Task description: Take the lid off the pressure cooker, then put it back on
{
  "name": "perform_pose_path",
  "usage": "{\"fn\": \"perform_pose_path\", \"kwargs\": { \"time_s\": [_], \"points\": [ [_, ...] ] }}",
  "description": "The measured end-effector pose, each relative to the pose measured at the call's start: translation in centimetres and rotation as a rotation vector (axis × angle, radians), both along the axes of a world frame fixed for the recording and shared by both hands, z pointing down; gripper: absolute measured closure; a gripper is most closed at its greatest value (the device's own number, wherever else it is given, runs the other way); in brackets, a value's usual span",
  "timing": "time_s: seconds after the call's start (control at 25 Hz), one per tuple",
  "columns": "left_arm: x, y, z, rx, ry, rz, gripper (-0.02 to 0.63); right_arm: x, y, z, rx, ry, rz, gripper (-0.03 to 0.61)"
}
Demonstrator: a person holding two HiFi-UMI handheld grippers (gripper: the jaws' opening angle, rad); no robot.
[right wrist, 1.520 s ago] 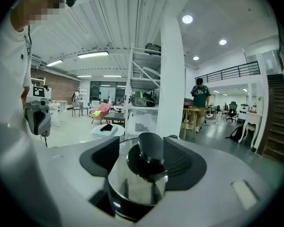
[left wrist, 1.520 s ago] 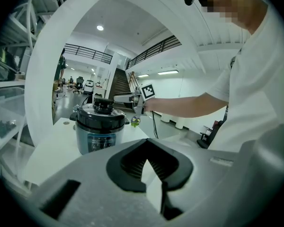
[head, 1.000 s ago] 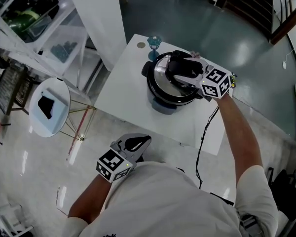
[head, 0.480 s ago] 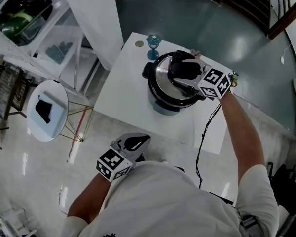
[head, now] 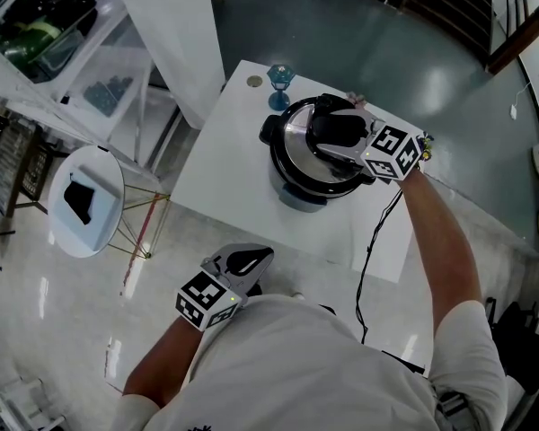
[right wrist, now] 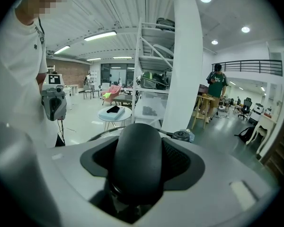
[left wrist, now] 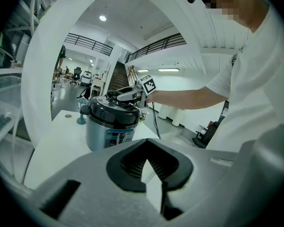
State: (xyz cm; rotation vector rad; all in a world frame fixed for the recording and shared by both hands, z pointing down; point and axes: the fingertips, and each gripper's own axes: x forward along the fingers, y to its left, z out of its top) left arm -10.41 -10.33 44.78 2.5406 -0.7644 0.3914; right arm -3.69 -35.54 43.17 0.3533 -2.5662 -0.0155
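Pale glossy floor (head: 63, 303) all around, with a broad white column (head: 175, 34) at the far left. Beside the column, the square white tabletop (head: 225, 164). On its far right part, the pressure cooker (head: 289, 185), upright, bluish body under a dark rim. Seated level on top of the pot, the steel lid (head: 296, 140), not lifted. Right gripper (head: 334, 133) reaching over the cooker from the right, its marker cube (head: 395, 151) toward the tabletop's right edge. Fingers just drawn in from a wider spread, set fairly wide yet pressed to both sides of the black lid handle (right wrist: 135, 160). Left gripper (head: 264, 256) well apart from the cooker, off the tabletop's near edge, close to the person's white shirt (head: 323, 366), pointed toward the pot. Fingers narrow, tips together, nothing between them. Black cable (head: 370, 259) hanging past the tabletop's near right part. Behind the cooker, near the far edge, a small blue stemmed glass (head: 280, 79). Just left of the glass, a small round disc (head: 256, 82).
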Motion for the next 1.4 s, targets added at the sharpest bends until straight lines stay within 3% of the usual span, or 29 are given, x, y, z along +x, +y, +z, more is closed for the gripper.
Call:
{"fn": "perform_pose_path", "kwargs": {
  "time_s": [0.76, 1.4],
  "points": [
    [-1.1, 1.0, 0.1, 0.005, -0.010, -0.061, 0.607, -0.1, -0.1, -0.7, -0.007, 0.006, -0.014, 0.285],
    [0.7, 2.4, -0.7, 0.034, 0.001, -0.046, 0.607, 2.8, 0.7, -6.7, 0.041, -0.035, 0.007, 0.285]
  ]
}}
